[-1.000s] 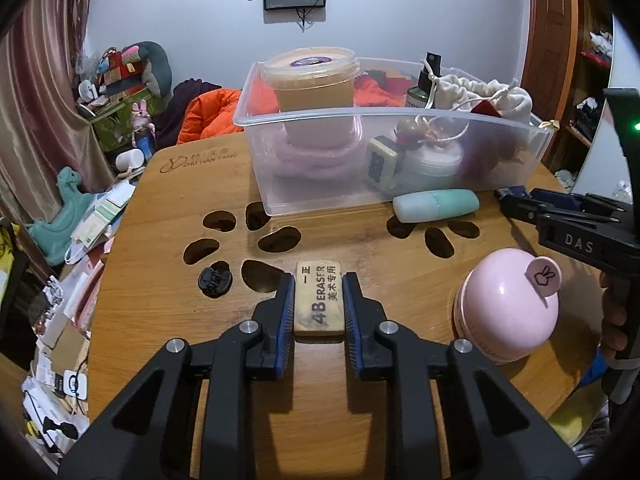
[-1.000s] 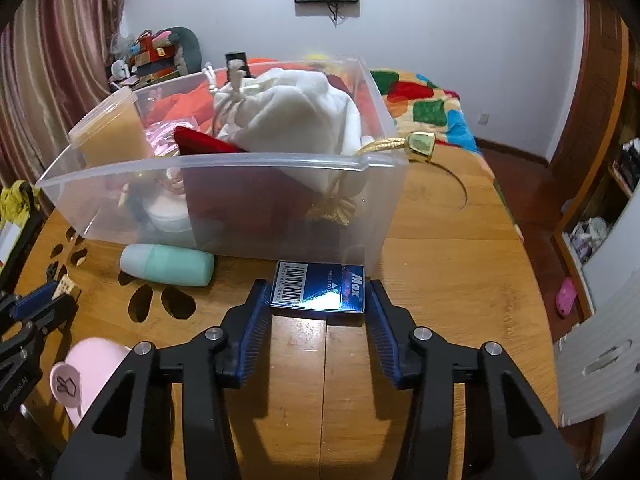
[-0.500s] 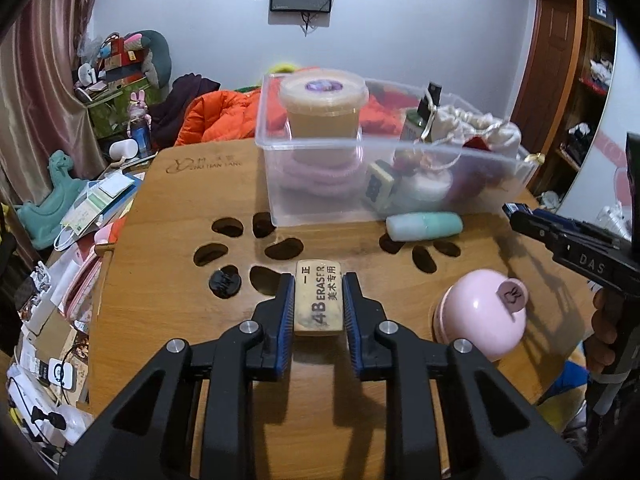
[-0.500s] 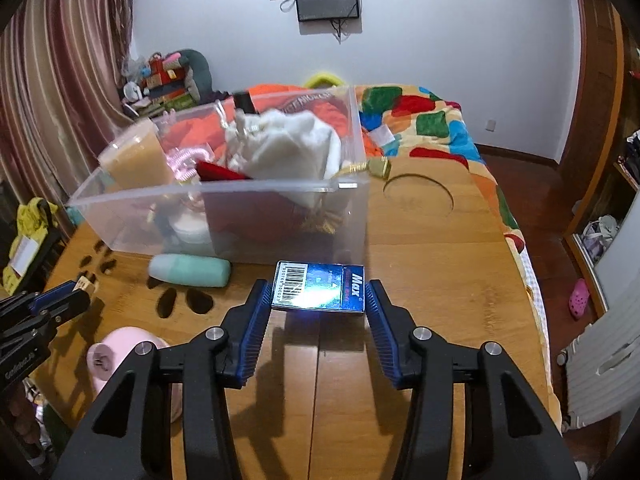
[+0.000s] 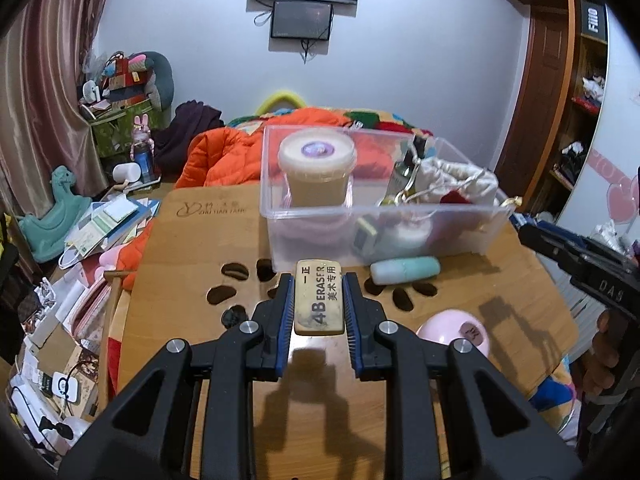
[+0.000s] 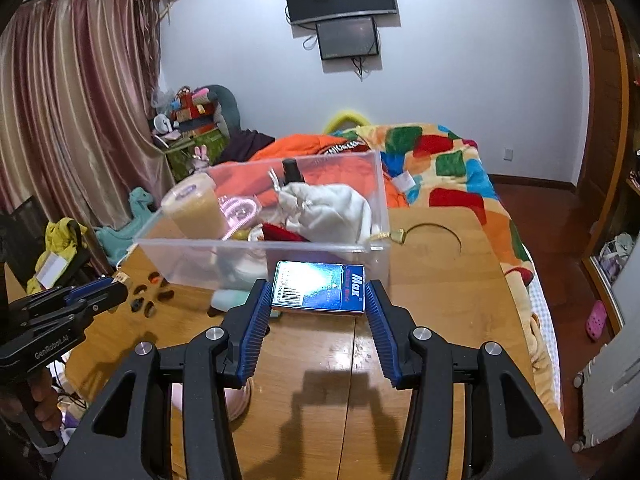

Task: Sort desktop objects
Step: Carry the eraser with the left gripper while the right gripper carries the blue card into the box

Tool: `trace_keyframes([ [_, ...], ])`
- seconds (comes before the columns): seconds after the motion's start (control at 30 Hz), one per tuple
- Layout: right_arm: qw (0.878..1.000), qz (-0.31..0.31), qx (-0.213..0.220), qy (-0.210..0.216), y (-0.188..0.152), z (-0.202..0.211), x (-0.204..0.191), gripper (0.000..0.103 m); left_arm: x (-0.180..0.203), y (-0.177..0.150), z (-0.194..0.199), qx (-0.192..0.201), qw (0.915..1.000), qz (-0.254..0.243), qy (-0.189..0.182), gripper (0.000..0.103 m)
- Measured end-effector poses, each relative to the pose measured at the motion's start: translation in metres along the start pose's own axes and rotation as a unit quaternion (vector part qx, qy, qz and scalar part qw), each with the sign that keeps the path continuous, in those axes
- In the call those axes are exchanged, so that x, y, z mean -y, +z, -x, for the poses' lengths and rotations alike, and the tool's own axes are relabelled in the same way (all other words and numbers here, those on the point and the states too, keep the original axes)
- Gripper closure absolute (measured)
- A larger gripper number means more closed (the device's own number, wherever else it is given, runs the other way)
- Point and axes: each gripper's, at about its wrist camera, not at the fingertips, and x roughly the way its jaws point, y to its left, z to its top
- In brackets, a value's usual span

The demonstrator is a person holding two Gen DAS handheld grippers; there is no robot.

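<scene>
My left gripper is shut on a beige 4B eraser and holds it above the wooden table, in front of the clear plastic bin. My right gripper is shut on a blue box marked Max, lifted off the table just before the same bin. The bin holds a lidded tan tub, a white cloth pouch and other small items. A mint tube and a pink round case lie on the table.
The other gripper with a hand shows at the right edge of the left wrist view, and at the lower left of the right wrist view. A small black clip lies by the paw-shaped cut-outs. A bed with a patchwork blanket stands behind the table.
Both grippers have risen off the table with the eraser and the blue box still held; the table and bin now look farther below and the bin's inside shows more.
</scene>
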Motion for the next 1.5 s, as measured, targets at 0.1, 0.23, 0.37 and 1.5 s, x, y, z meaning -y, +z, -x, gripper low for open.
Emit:
trace_keyframes([
  [0.1,1.000,0.005,0.010,0.002,0.002,0.004,-0.003,0.058,0.003,0.007,0.005,0.010,0.9999,0.001,-0.009,0.080],
  [0.23,1.000,0.005,0.008,0.005,0.003,0.003,-0.005,0.058,0.007,0.015,0.007,0.022,0.9996,-0.003,-0.016,0.080],
  [0.37,1.000,0.006,0.012,0.018,0.012,0.002,-0.009,0.058,0.008,0.024,0.007,0.035,0.9991,-0.003,-0.022,0.080],
  [1.5,0.996,0.067,-0.019,0.055,0.053,-0.078,-0.049,0.058,-0.028,0.057,-0.060,0.005,0.9994,0.034,-0.007,0.080],
])
